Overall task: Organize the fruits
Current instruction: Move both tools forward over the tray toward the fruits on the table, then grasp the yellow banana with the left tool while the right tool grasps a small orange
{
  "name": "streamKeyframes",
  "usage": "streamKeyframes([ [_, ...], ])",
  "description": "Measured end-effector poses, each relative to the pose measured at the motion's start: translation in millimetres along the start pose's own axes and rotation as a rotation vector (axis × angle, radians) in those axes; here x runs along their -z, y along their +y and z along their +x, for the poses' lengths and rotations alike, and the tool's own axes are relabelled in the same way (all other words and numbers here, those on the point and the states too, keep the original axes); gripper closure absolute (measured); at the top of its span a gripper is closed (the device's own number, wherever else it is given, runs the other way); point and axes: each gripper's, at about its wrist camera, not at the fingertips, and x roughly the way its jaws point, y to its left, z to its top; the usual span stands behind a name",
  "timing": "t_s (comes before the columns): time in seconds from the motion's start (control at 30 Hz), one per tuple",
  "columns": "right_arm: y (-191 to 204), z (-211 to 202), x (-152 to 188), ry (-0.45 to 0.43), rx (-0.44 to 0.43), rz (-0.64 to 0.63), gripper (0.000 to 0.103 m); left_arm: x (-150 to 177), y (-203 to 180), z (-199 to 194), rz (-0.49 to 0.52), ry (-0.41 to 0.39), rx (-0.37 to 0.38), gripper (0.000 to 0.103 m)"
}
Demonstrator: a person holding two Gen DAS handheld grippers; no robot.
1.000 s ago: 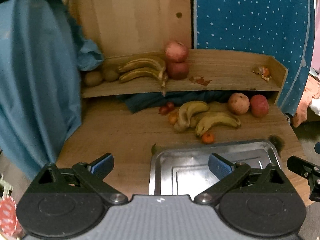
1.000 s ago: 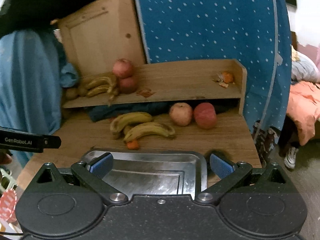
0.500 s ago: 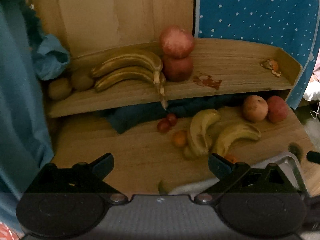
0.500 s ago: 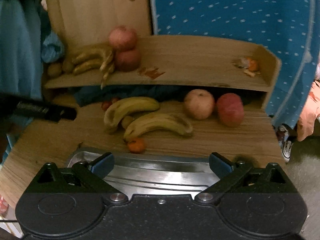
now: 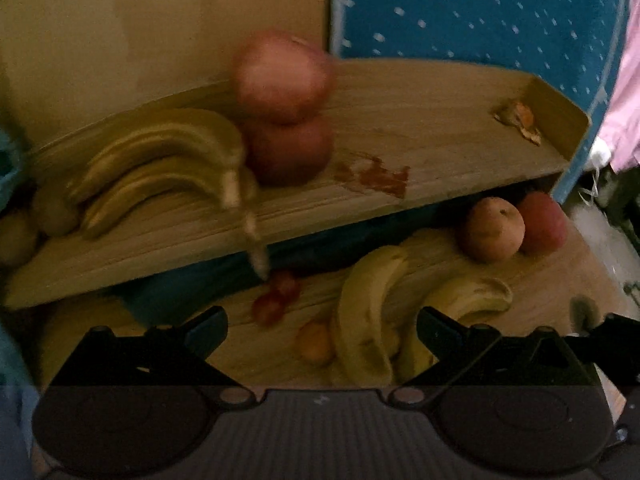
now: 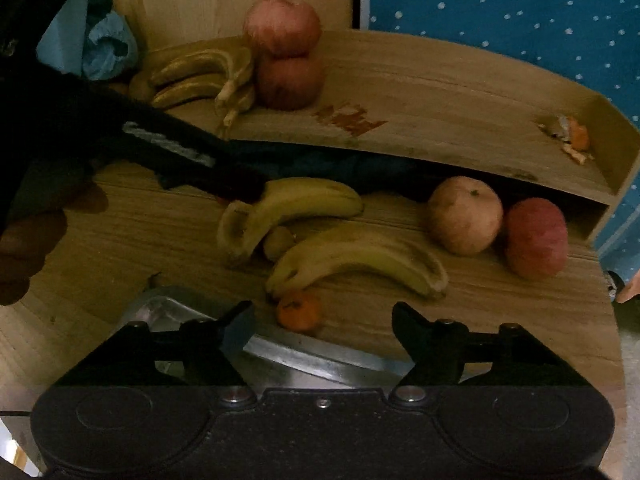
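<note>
Both grippers empty, fingers spread: left gripper (image 5: 322,322), right gripper (image 6: 322,318). Two bananas (image 6: 352,260) on desk (image 6: 120,232) just behind steel tray (image 6: 304,354); small orange (image 6: 299,309) touching tray's far rim; two apples (image 6: 464,214) behind-right.

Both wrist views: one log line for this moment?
left gripper open, over yellow bananas | right gripper open, above small orange mandarin | nothing held

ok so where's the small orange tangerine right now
In the right wrist view the small orange tangerine lies on the wooden tabletop, touching the near yellow banana's stem end, just beyond the metal tray's far rim.
</note>
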Motion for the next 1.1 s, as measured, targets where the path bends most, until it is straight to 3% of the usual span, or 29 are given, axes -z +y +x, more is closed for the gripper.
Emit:
streamKeyframes([
  [0.27,1,23,-3,0.038,-0.03,0.013,0.043,-17,-14,30,0.066,0.038,0.035,0.013],
  [0.57,3,35,-3,0.051,-0.048,0.037,0.056,-27,-14,55,0.063,0.107,0.056,0.039],
  [0.83,-2,40,-2,0.06,-0.06,0.066,0.057,-27,-15,73,0.056,0.167,0.062,0.045],
  [0.9,-1,40,-2,0.06,-0.06,0.064,0.057,-28,-16,77,0.053,0.176,0.072,0.055],
  [0.97,-2,41,-3,0.063,-0.06,0.062,0.058,-27,-16,78,0.045,0.184,0.081,0.059],
  [1.1,-2,41,-3,0.067,-0.073,0.06,0.072,-29,-18,77,0.028,0.19,0.065,0.062],
])
